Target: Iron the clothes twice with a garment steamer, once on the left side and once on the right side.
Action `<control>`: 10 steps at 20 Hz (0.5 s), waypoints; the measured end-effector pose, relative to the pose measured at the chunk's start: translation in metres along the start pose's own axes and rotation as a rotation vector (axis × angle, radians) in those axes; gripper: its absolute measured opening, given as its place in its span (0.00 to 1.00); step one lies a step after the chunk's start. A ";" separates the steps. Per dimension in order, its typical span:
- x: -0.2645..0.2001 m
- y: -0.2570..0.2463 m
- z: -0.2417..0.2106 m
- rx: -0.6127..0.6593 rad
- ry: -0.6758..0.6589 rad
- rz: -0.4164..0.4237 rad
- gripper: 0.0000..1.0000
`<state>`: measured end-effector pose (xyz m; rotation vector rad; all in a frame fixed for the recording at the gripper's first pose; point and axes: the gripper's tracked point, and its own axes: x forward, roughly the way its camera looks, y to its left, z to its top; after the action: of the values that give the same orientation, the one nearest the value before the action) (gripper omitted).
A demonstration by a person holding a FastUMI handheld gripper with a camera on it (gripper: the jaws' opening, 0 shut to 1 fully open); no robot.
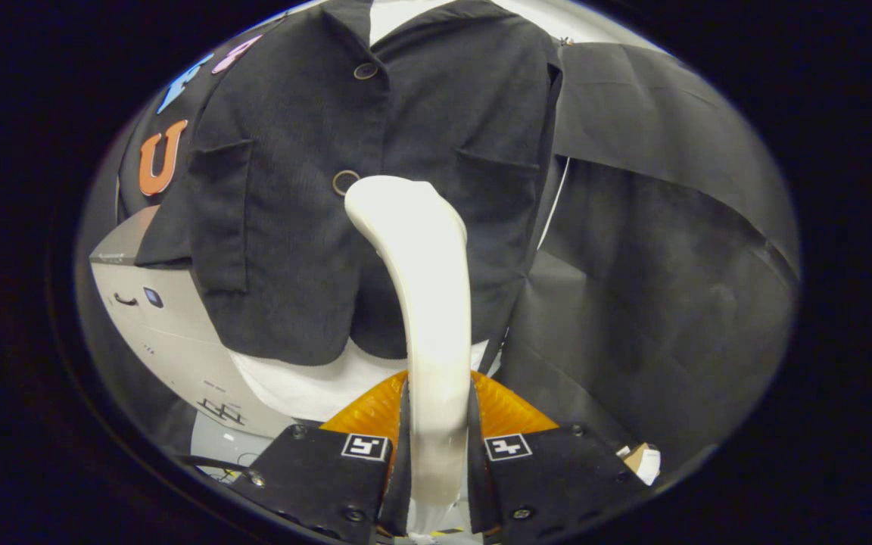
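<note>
Clamped between the two fingers of the gripper (437,424) is the handle of a white garment steamer (425,303); both fingers press against its sides with no gap showing, so the claw is closed about as far as the handle allows. From the fingers the steamer rises forward and curves over toward its broad, rounded head, which lies against or just in front of the cloth; contact cannot be judged. That head sits at the middle of a dark jacket (375,189), just beside the lower button (345,182) on the front placket. A second button (365,71) sits higher up, near the collar. On each side of the placket the jacket has a chest pocket, one to the steamer's left and one to its right. Under the jacket's hem a white garment or form (300,386) shows, just ahead of the fingers. Beyond the left side of the jacket stands a pale grey cabinet or appliance (156,318). To the right of the jacket hangs the black cloth wall (655,288), creased in broad folds
</note>
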<state>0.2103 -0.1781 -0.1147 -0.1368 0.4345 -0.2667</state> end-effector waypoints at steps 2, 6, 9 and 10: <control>0.001 0.001 -0.009 -0.002 0.013 0.001 0.33; 0.007 0.003 -0.030 0.001 0.050 0.012 0.33; 0.009 0.006 -0.038 0.032 0.075 0.036 0.33; 0.009 0.006 -0.037 0.039 0.074 0.047 0.33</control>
<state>0.2037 -0.1779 -0.1524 -0.0785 0.5047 -0.2346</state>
